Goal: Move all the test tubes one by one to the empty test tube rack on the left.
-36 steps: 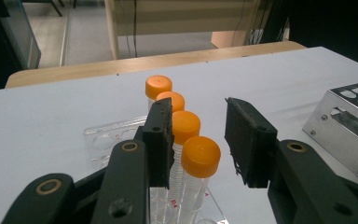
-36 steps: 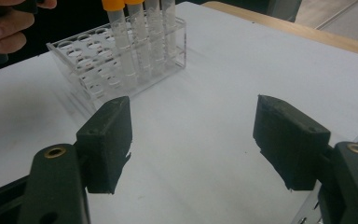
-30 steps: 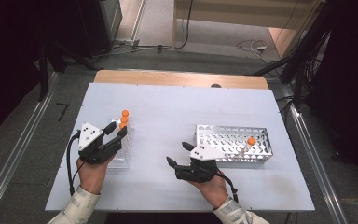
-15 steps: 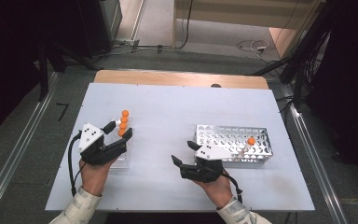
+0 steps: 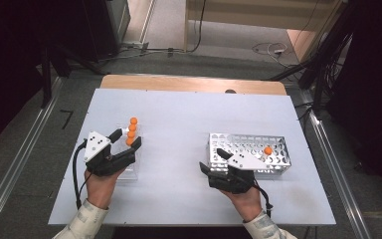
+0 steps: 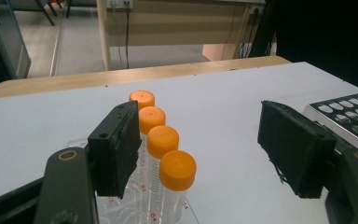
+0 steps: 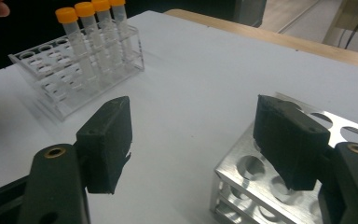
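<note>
Far left, high view: left gripper (image 5: 125, 139) held low over the clear plastic rack (image 5: 128, 172) near the table's left edge. Four orange-capped tubes (image 5: 131, 131) stand upright in one row in that rack. Jaws have just been opening and now stand spread; in the left gripper view the nearest tube (image 6: 177, 171) sits just inside the left jaw, free of it, with the other pad well off to the right. Nothing pinched.

Centre: bare white table (image 5: 179, 119) between the two racks, nothing on it.

Right of centre: right gripper (image 5: 212, 160) at the near-left corner of the metal rack (image 5: 273, 159). Its jaws are also spread, with nothing between them (the right gripper view looks across the table at the clear rack, metal holes under the right jaw). One orange-capped tube (image 5: 267, 150) already stands in the metal rack, toward its right end.

Reading of the step: looks like tubes are being shifted from the clear rack to the metal one, and the left gripper is between a release and a fresh grasp. Which tube goes next cannot be told.

Next move, as I judge it: centre the spread jaws around one cap or upper tube wall, close without nudging its neighbours, lift straight up until the tube clears its hole, then carry it right. Risk is tipping the light plastic rack.
</note>
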Available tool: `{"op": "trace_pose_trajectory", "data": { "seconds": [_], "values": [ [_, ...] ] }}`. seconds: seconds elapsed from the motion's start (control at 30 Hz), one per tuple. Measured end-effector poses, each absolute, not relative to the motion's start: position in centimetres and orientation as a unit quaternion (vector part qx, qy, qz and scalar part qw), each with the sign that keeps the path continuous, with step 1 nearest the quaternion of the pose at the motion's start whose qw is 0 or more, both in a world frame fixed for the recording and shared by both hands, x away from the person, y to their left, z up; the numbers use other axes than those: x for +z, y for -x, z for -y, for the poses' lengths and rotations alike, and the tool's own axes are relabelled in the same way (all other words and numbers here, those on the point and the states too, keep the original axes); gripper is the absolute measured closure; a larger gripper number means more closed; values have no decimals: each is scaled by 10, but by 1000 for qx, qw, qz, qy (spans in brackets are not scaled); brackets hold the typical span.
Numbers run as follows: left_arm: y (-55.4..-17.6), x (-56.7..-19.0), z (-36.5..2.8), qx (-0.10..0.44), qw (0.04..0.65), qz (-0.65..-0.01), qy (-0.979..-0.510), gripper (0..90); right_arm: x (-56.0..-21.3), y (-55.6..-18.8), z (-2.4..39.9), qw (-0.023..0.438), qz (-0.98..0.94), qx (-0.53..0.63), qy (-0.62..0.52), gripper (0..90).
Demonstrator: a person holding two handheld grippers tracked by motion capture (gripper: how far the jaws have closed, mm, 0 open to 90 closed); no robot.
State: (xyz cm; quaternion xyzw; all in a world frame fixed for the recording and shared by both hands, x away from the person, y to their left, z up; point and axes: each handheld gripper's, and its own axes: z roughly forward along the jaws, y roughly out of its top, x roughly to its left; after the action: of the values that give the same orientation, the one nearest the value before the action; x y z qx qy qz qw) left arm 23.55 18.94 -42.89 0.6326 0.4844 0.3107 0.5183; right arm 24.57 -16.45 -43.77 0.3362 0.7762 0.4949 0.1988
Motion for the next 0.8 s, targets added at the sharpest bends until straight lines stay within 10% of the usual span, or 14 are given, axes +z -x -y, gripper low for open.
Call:
{"op": "trace_pose_trajectory", "data": {
  "seconds": [0.8],
  "values": [
    [-235, -430, -187, 316, 511, -486, -634, 266, -429, -237, 238, 260, -732, 490, -396, 272]
  ]
}}
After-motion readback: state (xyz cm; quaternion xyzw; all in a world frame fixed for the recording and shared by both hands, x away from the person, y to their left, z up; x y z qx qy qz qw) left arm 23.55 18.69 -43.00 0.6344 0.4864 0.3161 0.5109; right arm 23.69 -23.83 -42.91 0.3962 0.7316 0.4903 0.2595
